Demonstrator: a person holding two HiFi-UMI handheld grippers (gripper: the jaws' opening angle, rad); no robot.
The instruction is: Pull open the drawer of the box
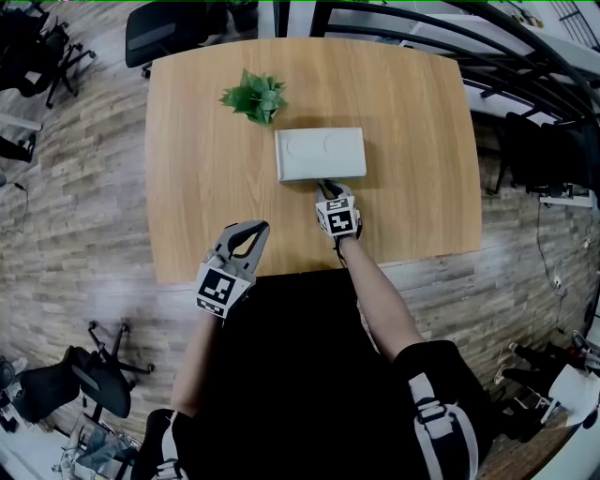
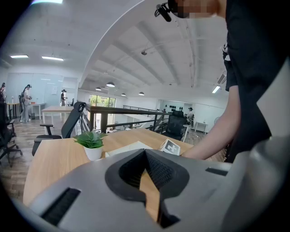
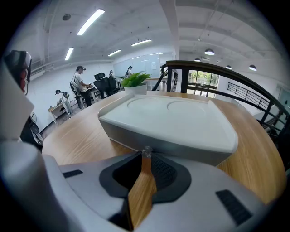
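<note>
A flat pale grey box (image 1: pixel 320 154) lies on the wooden table (image 1: pixel 197 178), its drawer front facing me and flush with the body. My right gripper (image 1: pixel 325 187) sits against that front. In the right gripper view the box (image 3: pixel 172 118) fills the middle, and the right gripper (image 3: pixel 146 155) is shut on a small clear drawer knob (image 3: pixel 146 151). My left gripper (image 1: pixel 251 231) hovers near the table's front edge, left of and well short of the box. In the left gripper view the left gripper (image 2: pixel 145 154) is shut with nothing in it, and the box (image 2: pixel 129 147) shows beyond it.
A small potted plant (image 1: pixel 255 97) stands just behind the box's left corner, also visible as the plant (image 2: pixel 92 141) and the plant (image 3: pixel 136 80). Office chairs (image 1: pixel 164 28) and a black railing (image 1: pixel 450 47) surround the table. People stand far off in the room.
</note>
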